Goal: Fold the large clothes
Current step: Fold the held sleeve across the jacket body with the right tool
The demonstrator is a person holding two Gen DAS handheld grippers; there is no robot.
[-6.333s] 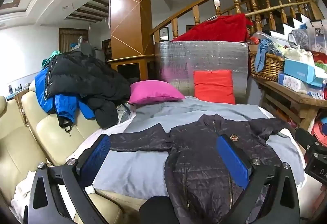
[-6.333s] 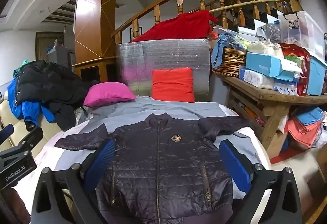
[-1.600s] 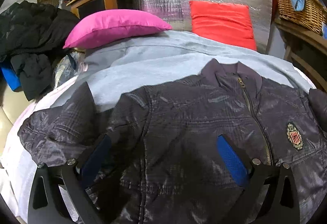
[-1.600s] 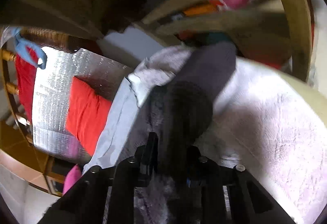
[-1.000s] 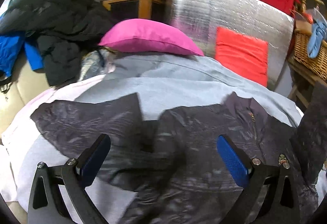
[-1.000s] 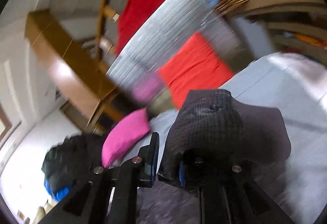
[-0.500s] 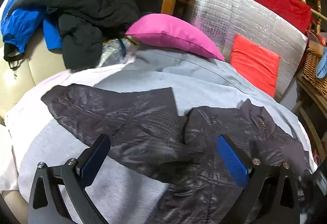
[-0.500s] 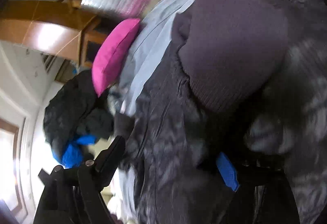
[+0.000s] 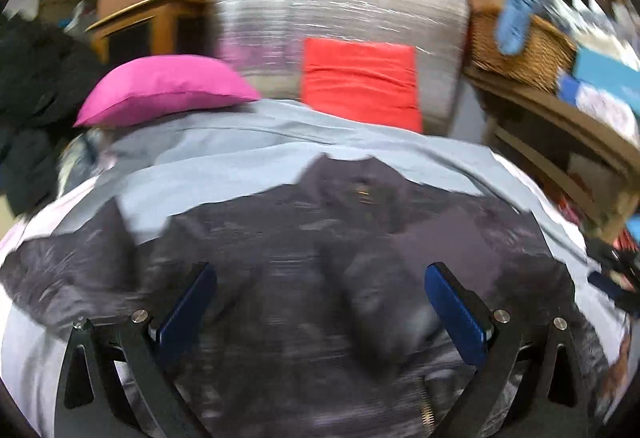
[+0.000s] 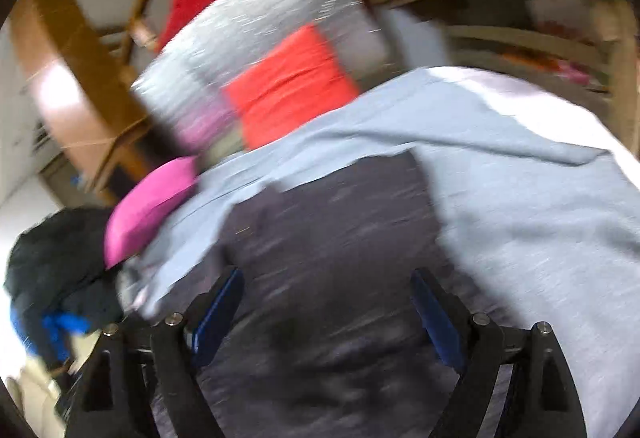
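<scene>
Below, the jacket is spread sideways, its unfolded sleeve nearer the wide, empty left claw.

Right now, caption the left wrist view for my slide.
Open left gripper above dark jacket on grey sheet, pink pillow behind.

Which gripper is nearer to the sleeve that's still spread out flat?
Left. The left gripper hovers open over the jacket, beside the flat sleeve. The right gripper, also open, sits over the jacket's far side.
</scene>
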